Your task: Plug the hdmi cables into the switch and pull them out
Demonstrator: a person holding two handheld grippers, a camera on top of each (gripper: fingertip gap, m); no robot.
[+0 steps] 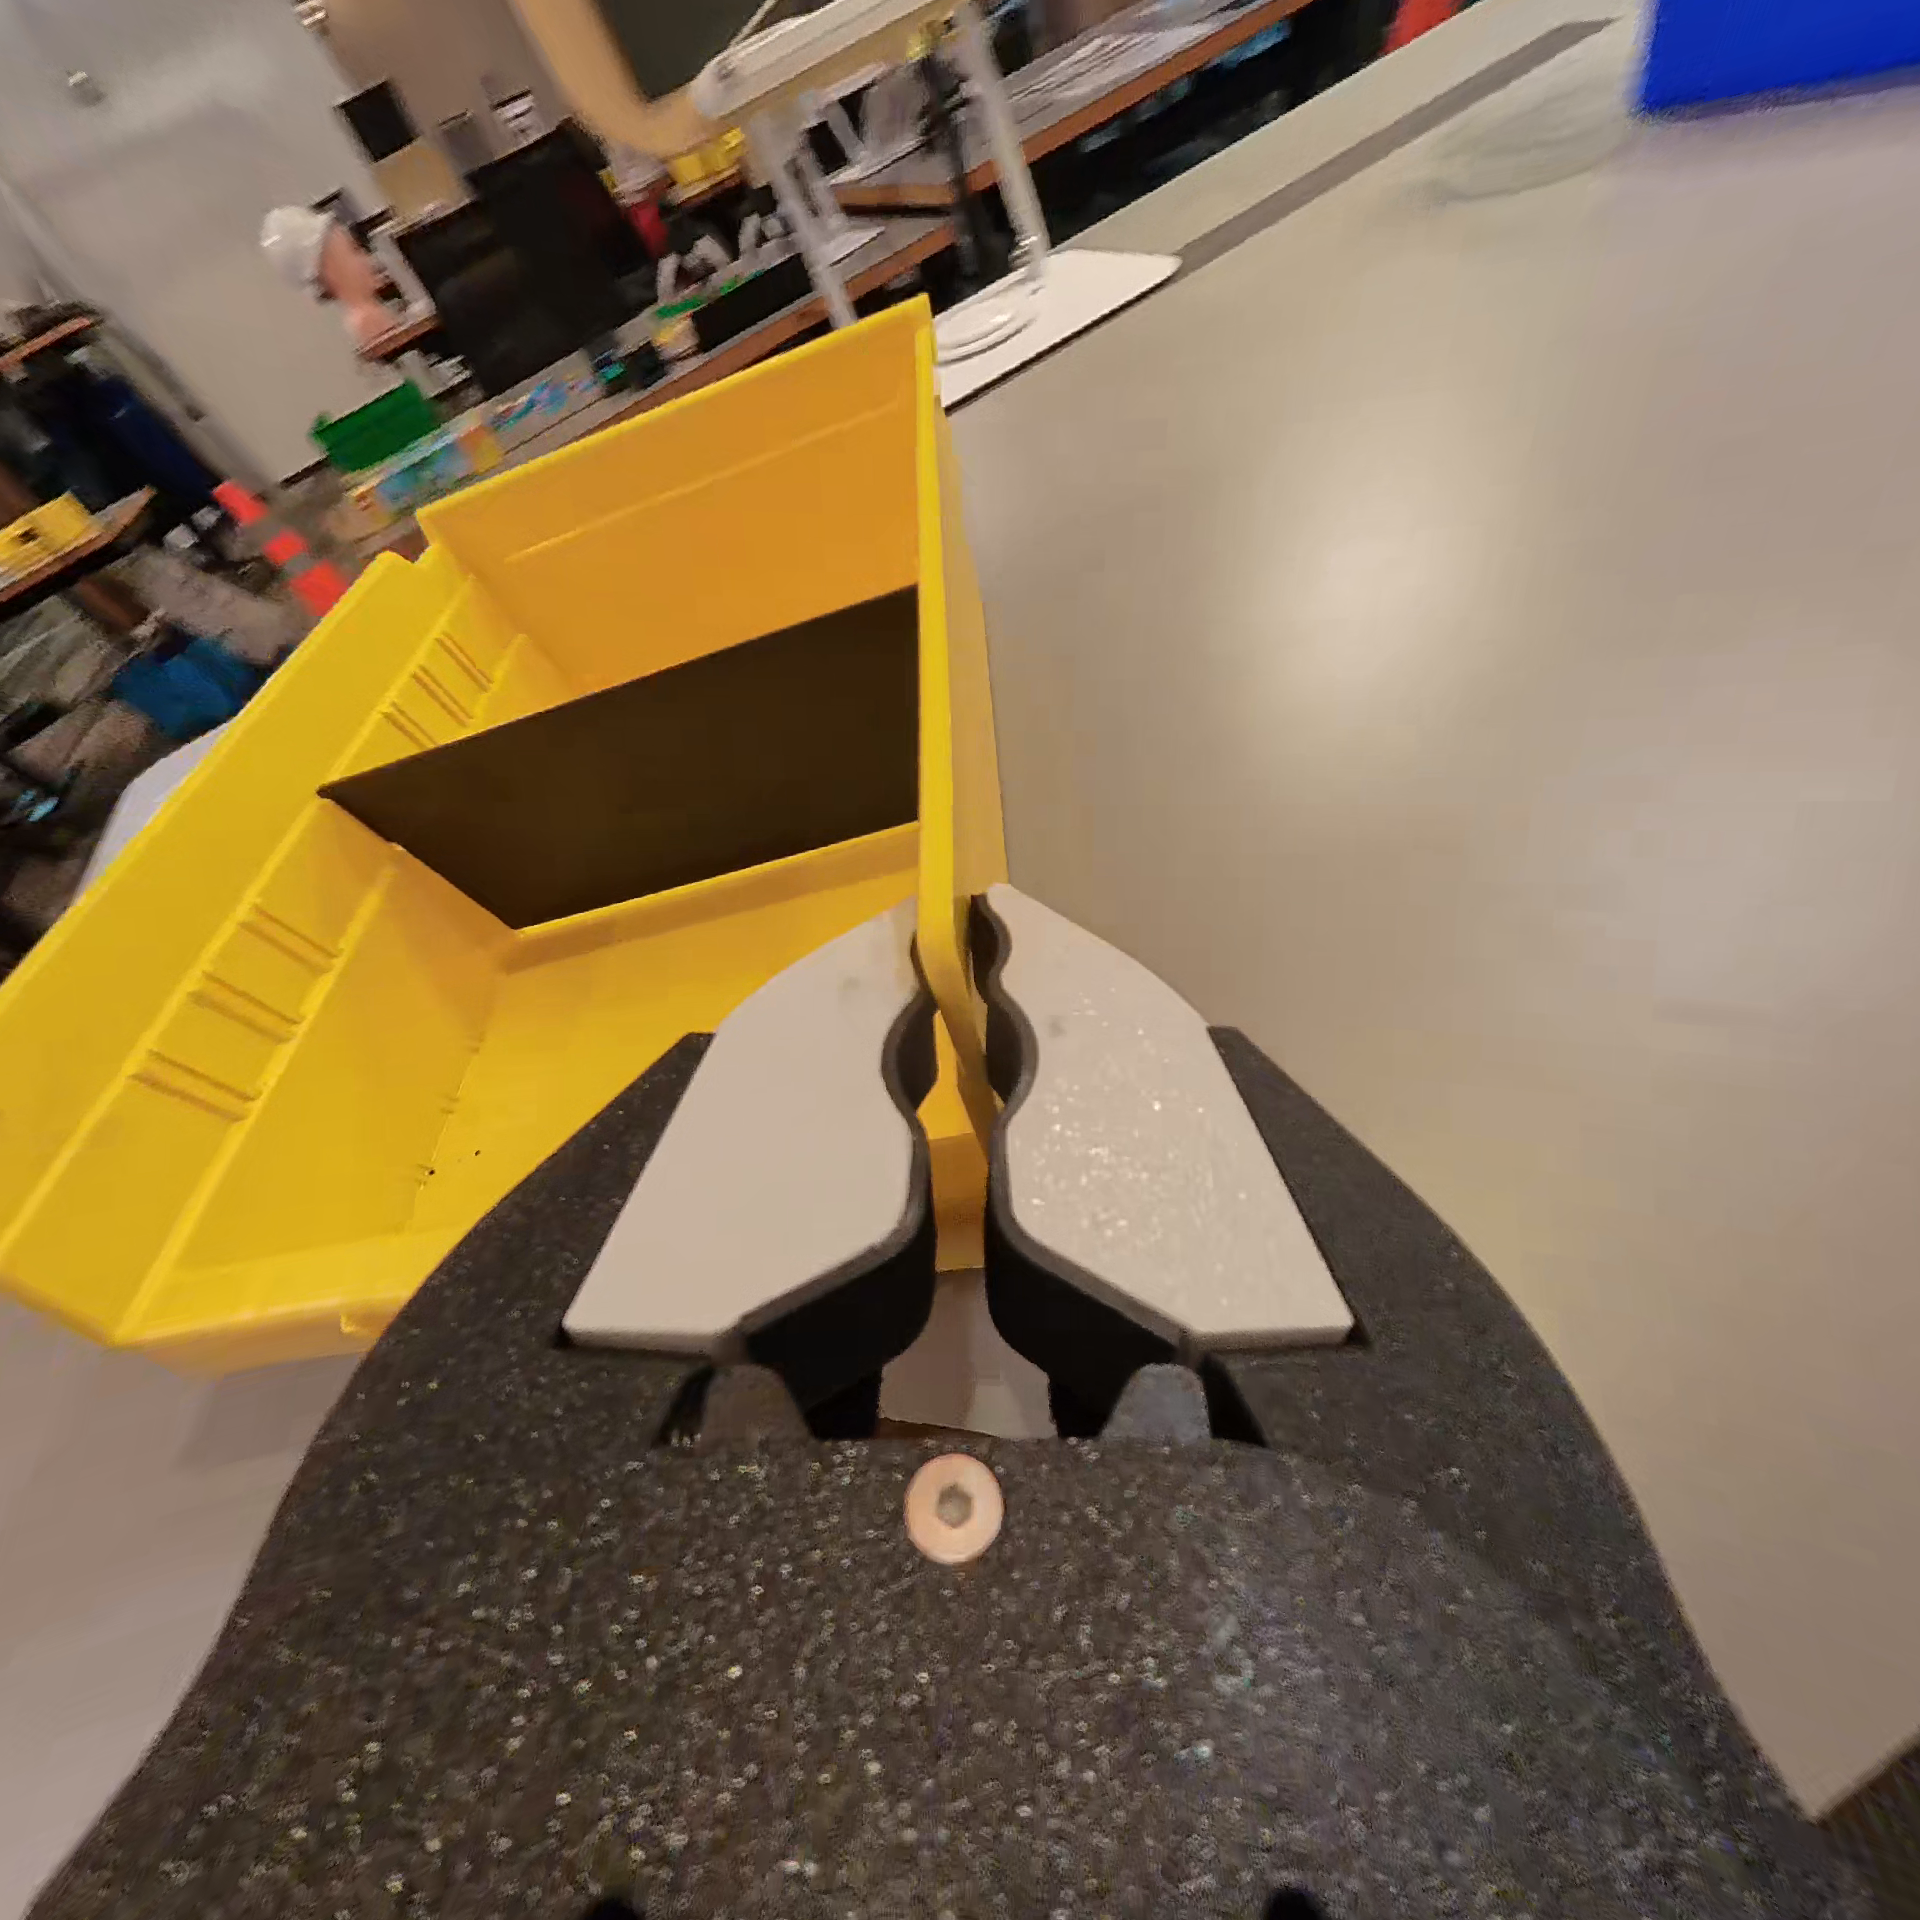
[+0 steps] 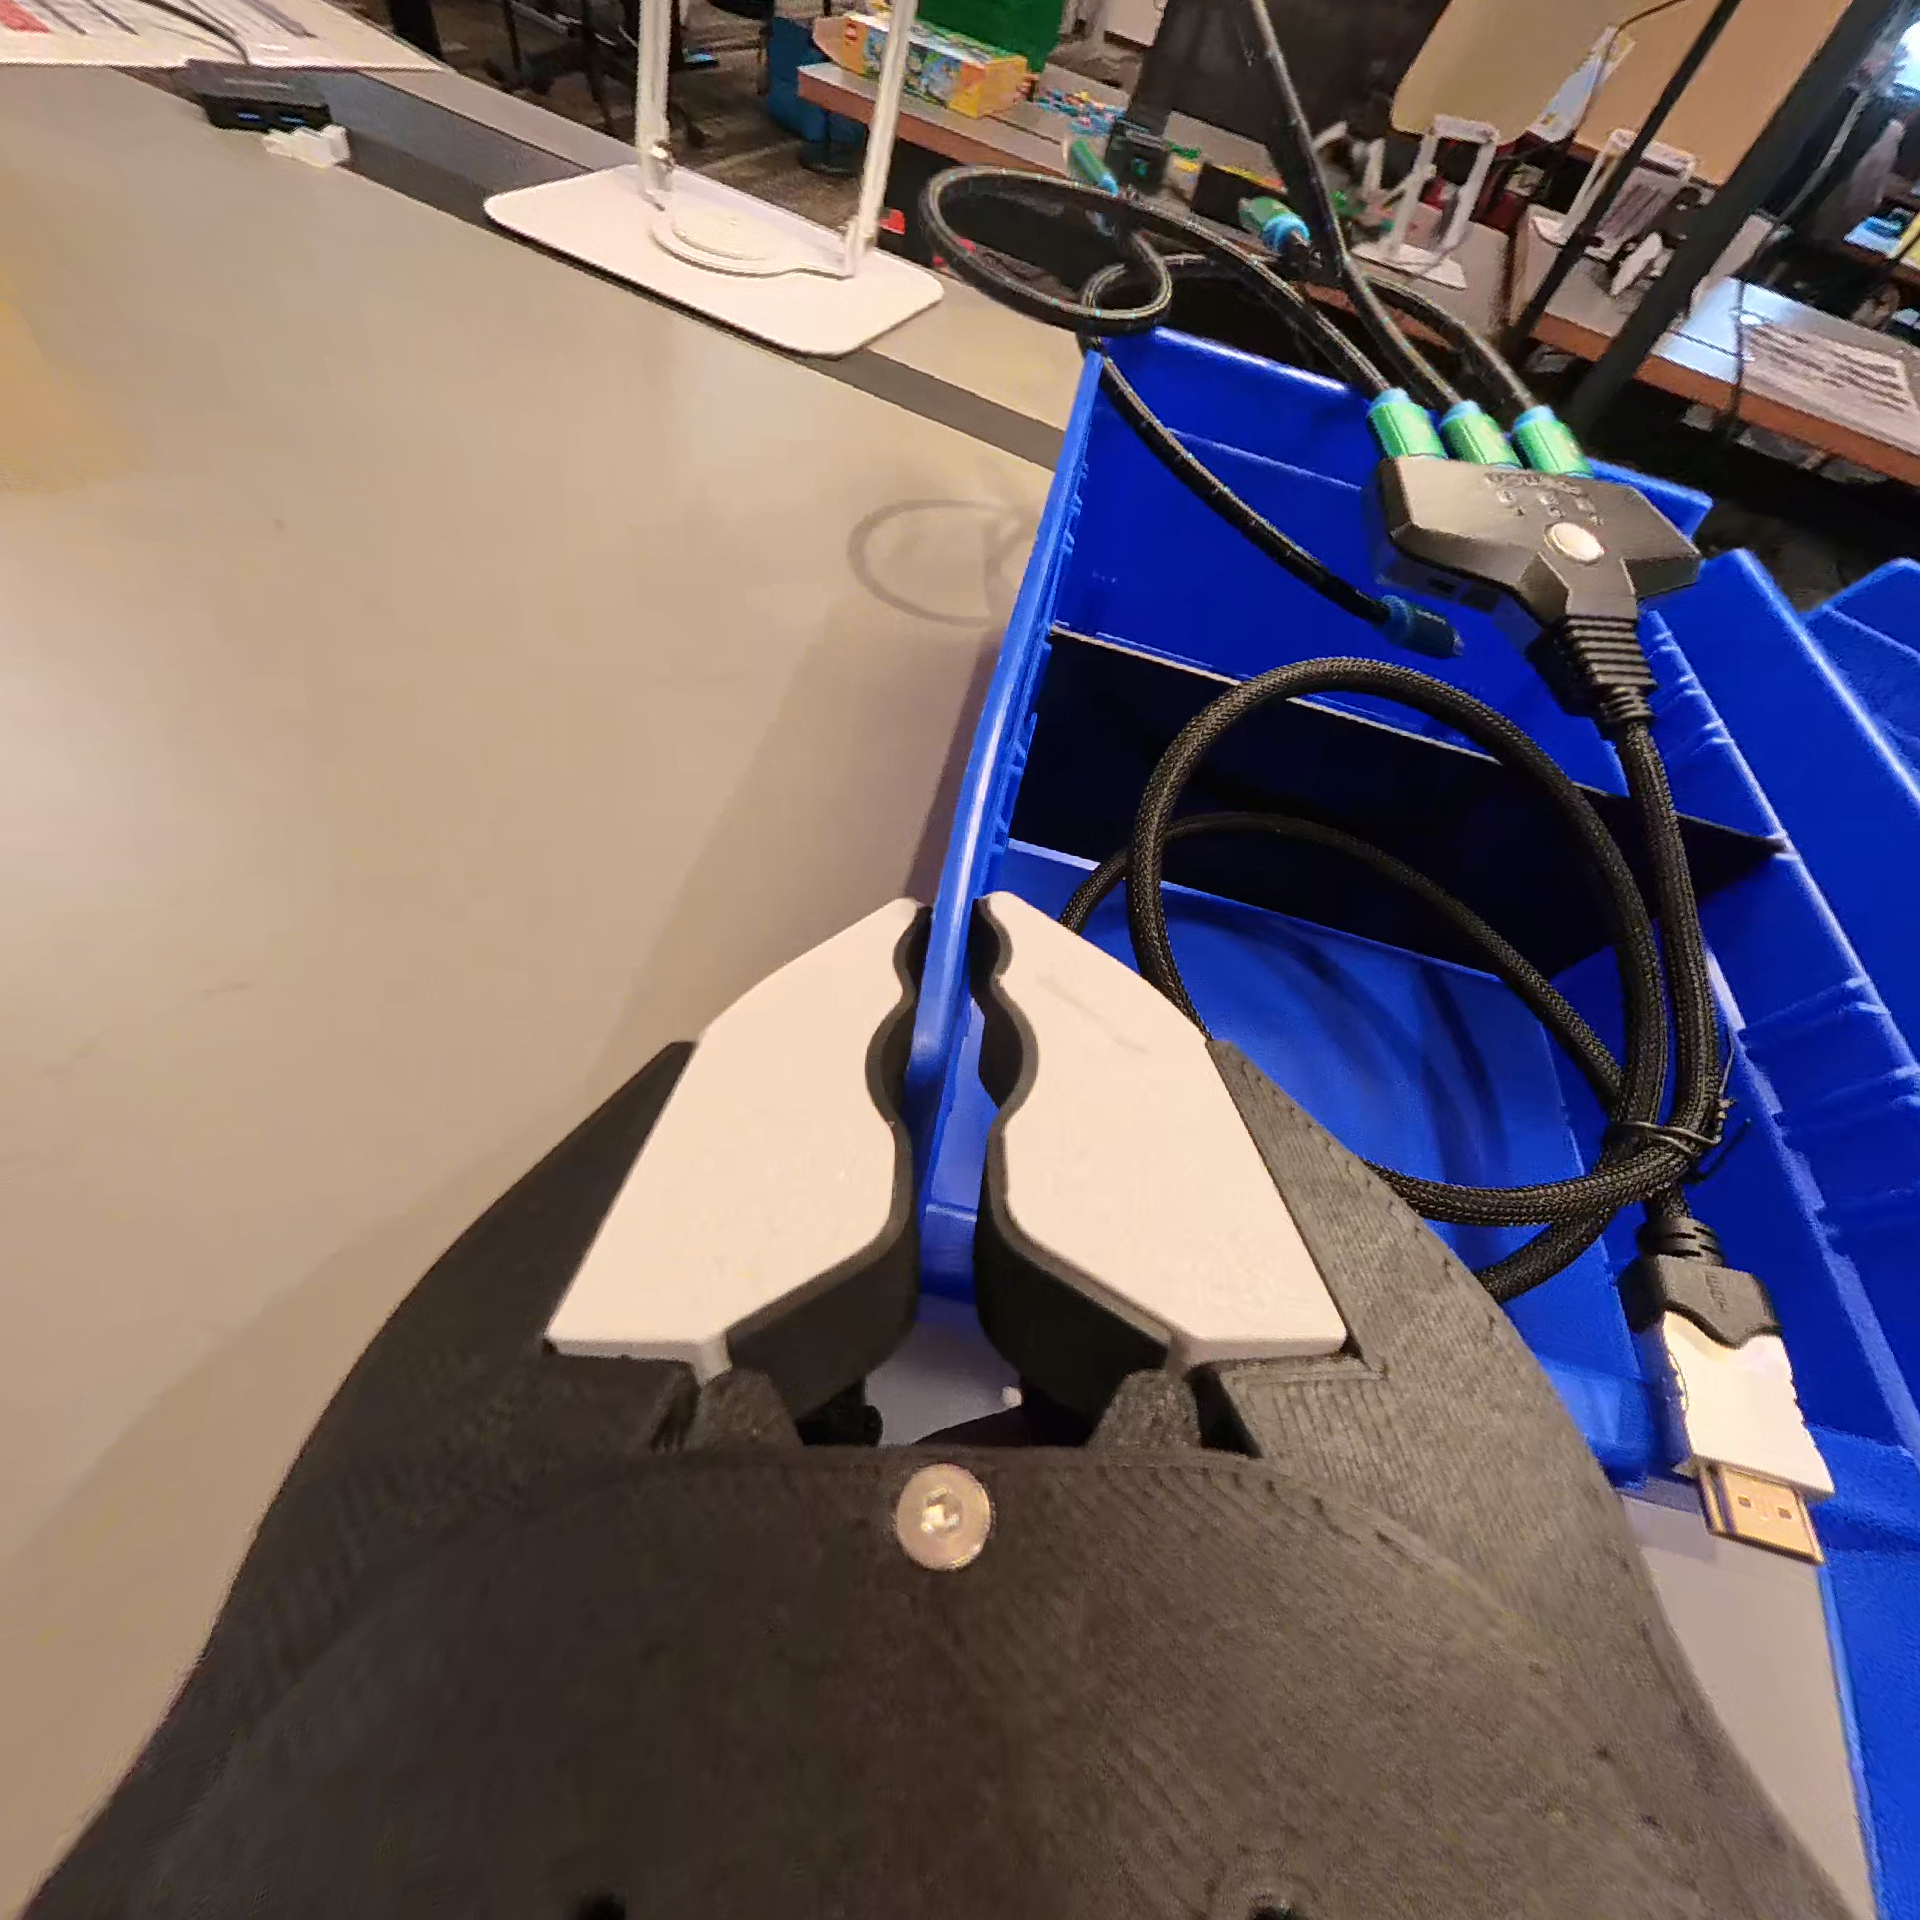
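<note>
Blue bin grip: right gripper [image 2: 948, 940] was closed on the near wall of the blue bin [image 2: 1049, 665], one finger outside, one inside.
Yellow bin grip: left gripper [image 1: 951, 935] was pinched shut on the right wall of the yellow bin [image 1: 260, 1049], which looked tilted, perhaps lifted off the table [image 1: 1455, 727].
Yellow bin contents: nothing showed inside but a dark divider [image 1: 644, 769] across it.
Blue bin, near part: a coiled black braided cable [image 2: 1392, 935] lay there, tied, its gold-tipped plug [image 2: 1745, 1444] hanging over the front edge.
Blue bin, far part: the switch [image 2: 1538, 540] rested on the bin's right rim, past a dark divider; three green-collared plugs [image 2: 1475, 431] sat in its ports, their cables [image 2: 1039, 223] looping beyond the bin. One loose plug [image 2: 1418, 629] lay in the far compartment.
Progress: three cables appeared plugged in, so the plugging seemed done or nearly so; pulling them out was left. Neither gripper held a cable or the switch; both were busy with bins.
Beyond: a white stand [image 2: 717, 244] stood on the table's far edge.
</note>
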